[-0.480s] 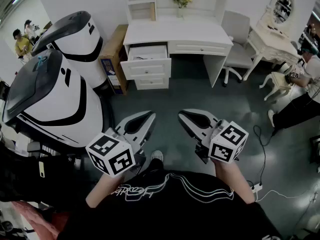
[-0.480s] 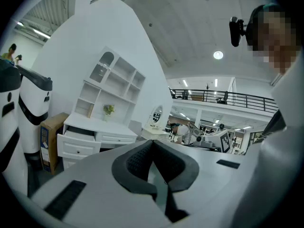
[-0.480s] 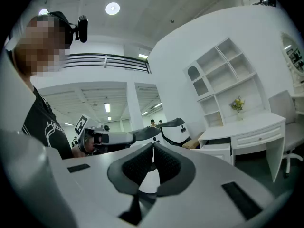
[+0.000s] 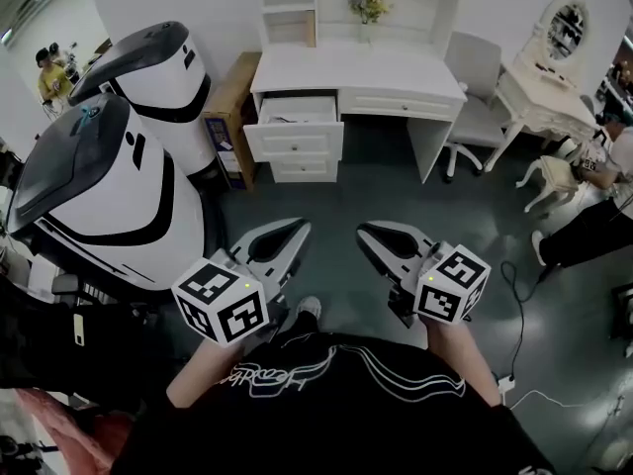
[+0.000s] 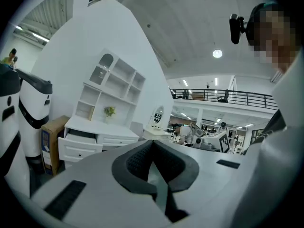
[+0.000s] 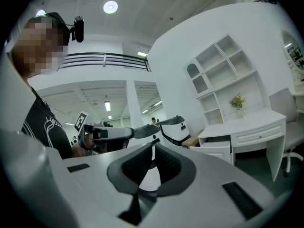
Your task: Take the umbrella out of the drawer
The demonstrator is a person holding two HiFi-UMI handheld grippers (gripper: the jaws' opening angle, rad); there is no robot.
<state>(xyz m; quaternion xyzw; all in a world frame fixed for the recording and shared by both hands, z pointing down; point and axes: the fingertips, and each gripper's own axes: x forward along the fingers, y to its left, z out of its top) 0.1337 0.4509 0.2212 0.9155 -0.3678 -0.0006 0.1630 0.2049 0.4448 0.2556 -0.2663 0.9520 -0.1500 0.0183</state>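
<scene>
**Reaching the open drawer: part the tongs first**

The white worktop (image 4: 376, 67) is standing well off at twelve o'clock, its top drawer (image 4: 295, 110) hanging open at eleven. The left tongs (image 4: 294, 229) and right tongs (image 4: 364, 232) are sitting pinched together, holding nothing. The umbrella is not showing, presumably lying inside.

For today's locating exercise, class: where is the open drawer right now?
In the head view, the open drawer sits upper centre. It is the topmost of the white desk's left-hand stack, just right of the brown box.
</scene>
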